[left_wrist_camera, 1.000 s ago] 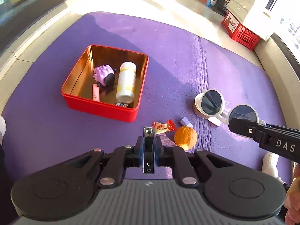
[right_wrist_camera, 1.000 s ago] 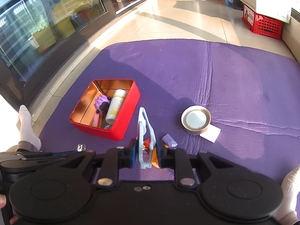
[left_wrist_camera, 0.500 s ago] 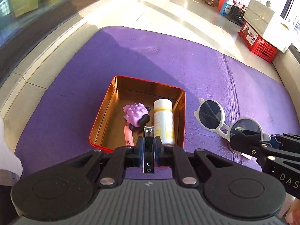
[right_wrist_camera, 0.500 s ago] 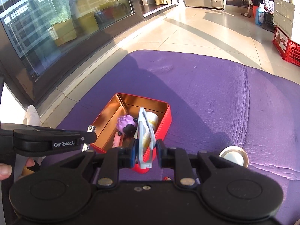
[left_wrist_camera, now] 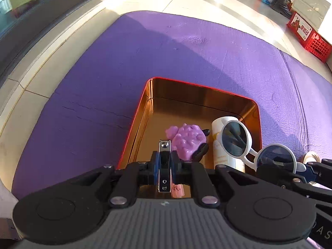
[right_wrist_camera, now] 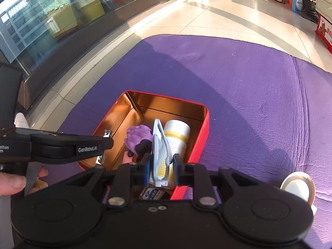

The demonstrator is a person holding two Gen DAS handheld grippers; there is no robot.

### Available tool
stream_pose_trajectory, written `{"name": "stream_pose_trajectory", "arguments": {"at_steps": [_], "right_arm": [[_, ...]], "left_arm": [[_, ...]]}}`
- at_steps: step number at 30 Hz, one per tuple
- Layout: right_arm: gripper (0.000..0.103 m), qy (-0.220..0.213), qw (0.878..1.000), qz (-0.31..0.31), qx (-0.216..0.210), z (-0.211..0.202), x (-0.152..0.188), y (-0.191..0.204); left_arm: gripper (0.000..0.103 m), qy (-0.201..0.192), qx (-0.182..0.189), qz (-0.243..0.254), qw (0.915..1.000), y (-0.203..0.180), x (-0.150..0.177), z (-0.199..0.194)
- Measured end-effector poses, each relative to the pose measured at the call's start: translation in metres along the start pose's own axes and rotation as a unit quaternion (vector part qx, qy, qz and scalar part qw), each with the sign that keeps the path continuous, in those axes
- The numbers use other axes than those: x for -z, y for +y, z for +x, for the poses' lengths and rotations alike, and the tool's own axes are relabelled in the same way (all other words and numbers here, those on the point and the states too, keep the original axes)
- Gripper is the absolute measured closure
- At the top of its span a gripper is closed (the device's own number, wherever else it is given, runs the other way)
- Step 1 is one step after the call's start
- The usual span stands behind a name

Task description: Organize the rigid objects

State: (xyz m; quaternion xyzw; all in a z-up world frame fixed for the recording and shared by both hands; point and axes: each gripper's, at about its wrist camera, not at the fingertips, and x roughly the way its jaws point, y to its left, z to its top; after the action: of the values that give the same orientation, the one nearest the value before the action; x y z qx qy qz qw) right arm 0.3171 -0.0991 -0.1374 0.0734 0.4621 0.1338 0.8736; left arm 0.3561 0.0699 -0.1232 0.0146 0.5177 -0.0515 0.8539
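A red tin with a gold inside (left_wrist_camera: 199,95) (right_wrist_camera: 204,124) lies on the purple mat. In it are a purple toy sheep (left_wrist_camera: 187,139) (right_wrist_camera: 138,136), a white bottle with a yellow band (left_wrist_camera: 216,151) (right_wrist_camera: 178,133) and a small pink item (left_wrist_camera: 177,189). My left gripper (left_wrist_camera: 165,157) (right_wrist_camera: 108,138) is shut on a silver nail clipper (left_wrist_camera: 164,166) over the tin's near left part. My right gripper (right_wrist_camera: 161,166) (left_wrist_camera: 267,164) is shut on white round sunglasses (left_wrist_camera: 255,145) (right_wrist_camera: 158,149), which hang over the bottle at the tin's right side.
A round white lid (right_wrist_camera: 298,188) lies on the purple mat (left_wrist_camera: 186,47) to the right of the tin. A red crate (left_wrist_camera: 307,37) and boxes stand on the tiled floor at the far right. A person's fingers (right_wrist_camera: 12,183) hold the left gripper. Glass doors run along the left.
Both grippers have travelled left and down across the mat, from beside the orange and candy to right over the tin. The clipper and sunglasses stayed gripped.
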Motion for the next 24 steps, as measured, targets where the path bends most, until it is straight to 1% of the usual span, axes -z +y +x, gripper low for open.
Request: {"name": "stream_pose_trajectory", "arguments": {"at_steps": [3,7,11,18,22,24], "right_arm": [[0.083,0.006,1.000,-0.002,-0.005,0.011,0.002,0.003],[0.083,0.014,1.000,-0.015,0.002,0.022,0.007,0.009],[0.083,0.021,0.999,-0.025,0.005,0.024,0.014,0.012],[0.082,0.022,0.998,-0.055,0.018,0.026,0.023,0.023],[0.080,0.023,0.999,-0.046,0.015,0.023,0.025,0.022],[0.078,0.028,0.999,-0.031,0.008,0.021,0.024,0.019]], "left_arm": [[0.092,0.009,0.000,-0.002,1.0000,0.002,-0.002,0.015],[0.092,0.021,-0.003,0.001,0.9998,0.002,-0.001,0.029],[0.092,0.027,0.001,0.003,0.9996,0.001,-0.001,0.038],[0.092,0.031,-0.007,0.011,0.9994,-0.004,0.000,0.045],[0.092,0.037,-0.010,0.011,0.9992,-0.004,0.002,0.048],[0.092,0.038,-0.010,0.008,0.9992,-0.003,0.005,0.048]]}}
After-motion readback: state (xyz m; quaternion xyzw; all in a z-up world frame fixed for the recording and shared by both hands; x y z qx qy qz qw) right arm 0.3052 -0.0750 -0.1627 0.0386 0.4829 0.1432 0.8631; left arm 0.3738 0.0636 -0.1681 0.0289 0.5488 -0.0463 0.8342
